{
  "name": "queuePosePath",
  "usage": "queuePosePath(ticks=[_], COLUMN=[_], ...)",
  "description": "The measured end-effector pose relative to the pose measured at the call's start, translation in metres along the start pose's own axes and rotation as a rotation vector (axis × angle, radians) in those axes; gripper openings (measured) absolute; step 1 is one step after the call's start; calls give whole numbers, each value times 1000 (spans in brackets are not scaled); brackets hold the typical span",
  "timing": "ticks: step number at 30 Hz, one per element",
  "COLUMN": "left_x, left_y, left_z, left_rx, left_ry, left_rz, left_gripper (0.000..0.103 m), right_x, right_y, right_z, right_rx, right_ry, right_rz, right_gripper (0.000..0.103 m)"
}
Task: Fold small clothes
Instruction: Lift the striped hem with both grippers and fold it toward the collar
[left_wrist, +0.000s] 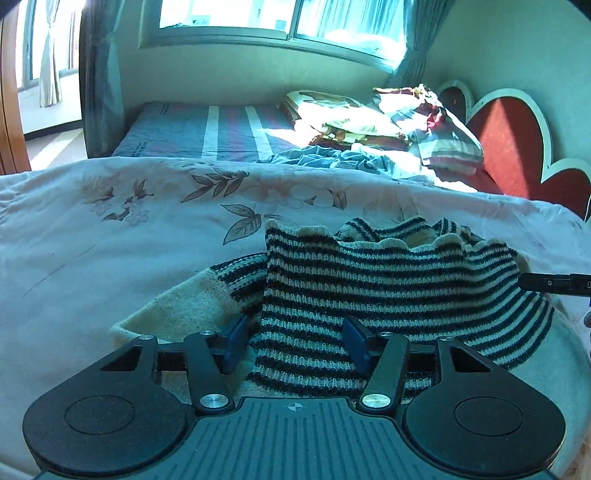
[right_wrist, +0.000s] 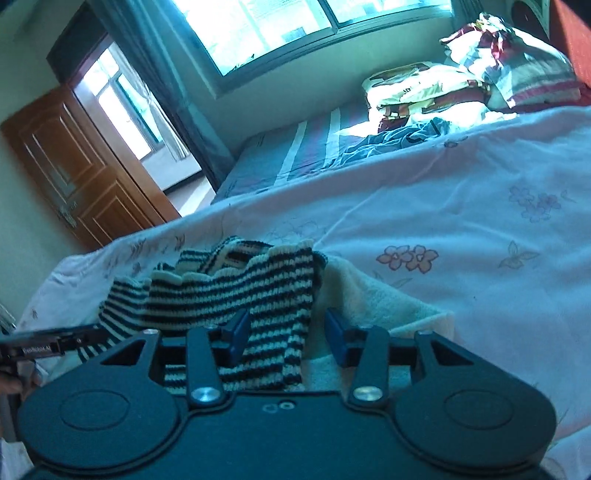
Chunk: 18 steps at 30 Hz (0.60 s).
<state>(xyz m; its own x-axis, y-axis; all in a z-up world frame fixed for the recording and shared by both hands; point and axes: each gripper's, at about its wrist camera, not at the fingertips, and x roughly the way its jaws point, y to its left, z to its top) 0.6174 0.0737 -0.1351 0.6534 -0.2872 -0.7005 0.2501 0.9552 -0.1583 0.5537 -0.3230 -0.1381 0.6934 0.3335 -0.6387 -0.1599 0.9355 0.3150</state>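
The right gripper (right_wrist: 282, 338) sits low in the near foreground with its blue fingers (right_wrist: 334, 341) spread apart. A striped knit garment (right_wrist: 236, 295) lies between and beyond them, its edge close against the left finger, though no grip is visible. Under the garment and to its right is a cream towel (right_wrist: 376, 295), spread on a white floral quilt (right_wrist: 461, 229). At the far left edge, the left gripper (right_wrist: 55, 343) reaches toward the garment's left side. Farther off lie a striped mattress (right_wrist: 295, 151), piled bedding (right_wrist: 461, 81), a window (right_wrist: 303, 26) and a brown wooden door (right_wrist: 74, 166).
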Motion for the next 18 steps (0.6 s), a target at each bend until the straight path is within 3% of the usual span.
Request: queuePosePath(ticks=[3,4,5,10,13,14,18], left_x=[0,-1,-6,-29,-38,-38,-9], left_y=[-2,-2,-2,-6,-5,-3,-4], left_z=[0,-1,-3,-12,-14,-13,-15], left_rx=[-1,5,6,8,-11,-21,1], left_ry=[3,-4,-22,-177,-248,-251,-120], left_rz=[24,31,17,38,70,73,134], left_gripper=[29,24,7,7,7,7,7], right_x=[1,2,1,-20,-22,-20,2], right_y=[20,24,27,27,19,16,1], right_z=[-3,-3,-4,-2,0,0,-6], right_rx=[-110,-132,-148,-155,-159,-152,-109], right_ry=[-4,-10,-21,-158,-194,-188,-104], right_rz=[-49,-57,-68,-109,-136,-144,-182], right_gripper=[11,9,8,7,6,6,6])
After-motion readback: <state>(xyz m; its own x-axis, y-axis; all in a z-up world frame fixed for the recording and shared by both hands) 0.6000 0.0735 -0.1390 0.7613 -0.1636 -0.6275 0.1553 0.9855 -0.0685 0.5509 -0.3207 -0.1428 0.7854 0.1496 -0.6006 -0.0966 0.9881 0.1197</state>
